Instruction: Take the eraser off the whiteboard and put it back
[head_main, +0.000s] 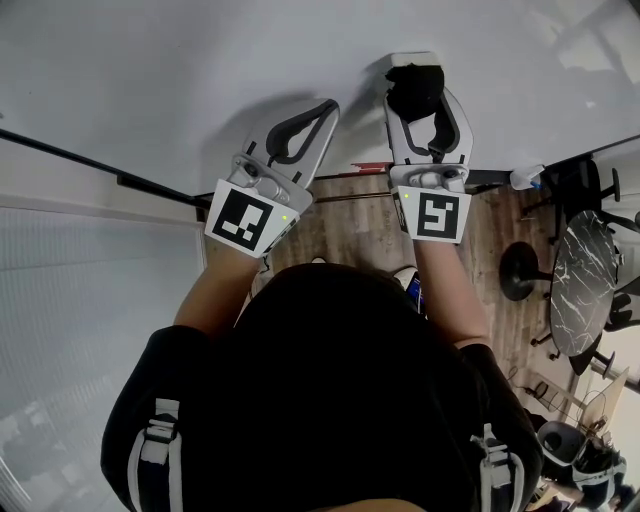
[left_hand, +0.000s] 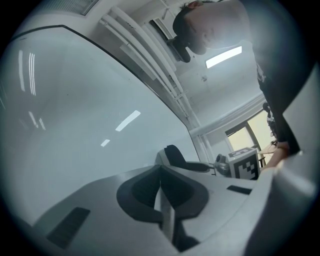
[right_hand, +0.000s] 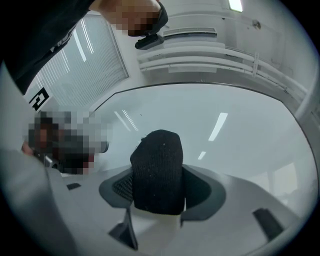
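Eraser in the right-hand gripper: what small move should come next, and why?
Probably ease the eraser flat against the whiteboard, then let the jaws open. The right gripper is clamped on it close to the board, though whether it already touches I cannot tell.

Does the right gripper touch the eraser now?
Touching. The right gripper view shows the right gripper with its jaws pressed on both sides of the eraser.

The left tool (head_main: 326, 108) is closed empty, the right tool (head_main: 419, 94) clamps the eraser (right_hand: 157, 167).
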